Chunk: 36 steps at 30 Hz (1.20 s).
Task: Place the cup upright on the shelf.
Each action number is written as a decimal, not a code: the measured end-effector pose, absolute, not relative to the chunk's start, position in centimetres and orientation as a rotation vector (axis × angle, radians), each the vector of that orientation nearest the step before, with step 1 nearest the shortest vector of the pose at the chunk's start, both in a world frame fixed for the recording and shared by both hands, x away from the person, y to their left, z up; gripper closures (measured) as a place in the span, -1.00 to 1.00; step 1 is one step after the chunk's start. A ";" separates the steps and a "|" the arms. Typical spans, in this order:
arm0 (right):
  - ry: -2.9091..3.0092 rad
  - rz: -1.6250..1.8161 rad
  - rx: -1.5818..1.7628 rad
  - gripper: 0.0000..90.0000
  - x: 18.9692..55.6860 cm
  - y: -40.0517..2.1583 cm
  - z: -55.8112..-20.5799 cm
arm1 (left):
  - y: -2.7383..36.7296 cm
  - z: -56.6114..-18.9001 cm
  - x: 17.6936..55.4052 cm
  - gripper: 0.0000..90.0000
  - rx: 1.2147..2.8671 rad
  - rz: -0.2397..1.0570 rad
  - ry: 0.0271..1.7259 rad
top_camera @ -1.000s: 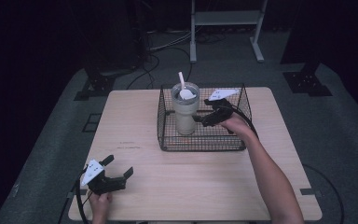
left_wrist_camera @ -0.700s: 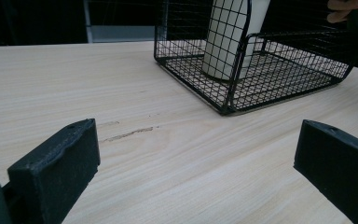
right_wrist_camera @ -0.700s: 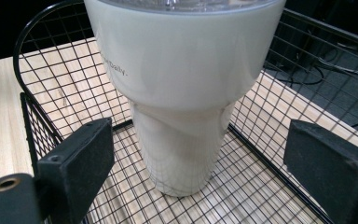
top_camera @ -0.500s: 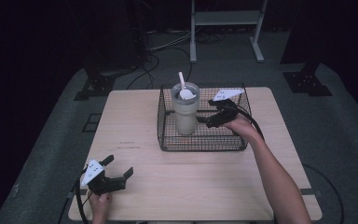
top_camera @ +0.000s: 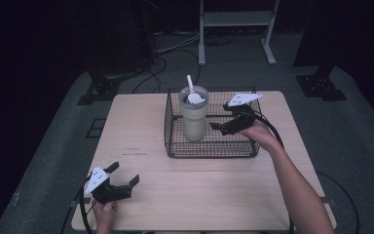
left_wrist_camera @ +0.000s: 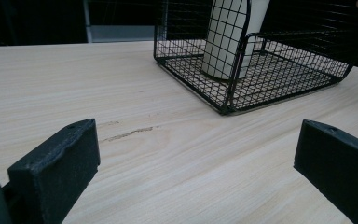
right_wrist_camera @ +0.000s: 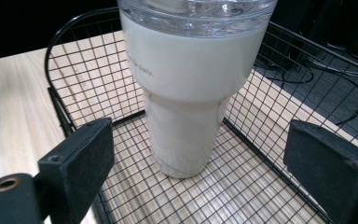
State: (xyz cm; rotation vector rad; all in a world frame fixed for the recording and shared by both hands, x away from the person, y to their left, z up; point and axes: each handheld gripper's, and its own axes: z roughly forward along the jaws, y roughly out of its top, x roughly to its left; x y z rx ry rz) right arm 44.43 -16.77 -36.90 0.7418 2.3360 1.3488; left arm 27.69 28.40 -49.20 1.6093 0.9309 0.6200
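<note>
Tumbler (top_camera: 194,114), cream, clear lid, upright in the wire basket (top_camera: 212,148) on the counter (top_camera: 199,190). Right hand-held gripper (top_camera: 216,127) inside the basket, jaws apart, beside it. Left hand-held gripper (top_camera: 124,175) jaws apart, near counter edge.

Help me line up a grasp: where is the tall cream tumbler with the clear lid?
In the high view the tall cream tumbler stands upright in the left part of the black wire basket at the table's far middle, just left of the open right gripper.

Left claw (top_camera: 122,179) rests low, jaws spread; right claw (top_camera: 220,127) reaches forward, jaws spread.
</note>
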 end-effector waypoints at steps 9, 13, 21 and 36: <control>2.340 1.357 0.734 -0.82 43.0 -18.0 -36.6 | 28.3 -49.2 27.7 -1.00 1.609 0.621 0.932; 2.343 1.354 0.730 -0.82 42.5 -18.4 -36.7 | 28.3 -49.2 27.7 -1.00 1.611 0.621 0.933; 2.344 1.344 0.716 -0.82 41.1 -19.3 -36.5 | 28.3 -49.2 27.7 -1.00 1.614 0.623 0.933; 2.320 1.370 0.695 -0.82 38.5 -20.8 -36.5 | 28.2 -49.2 27.7 -1.00 1.617 0.622 0.936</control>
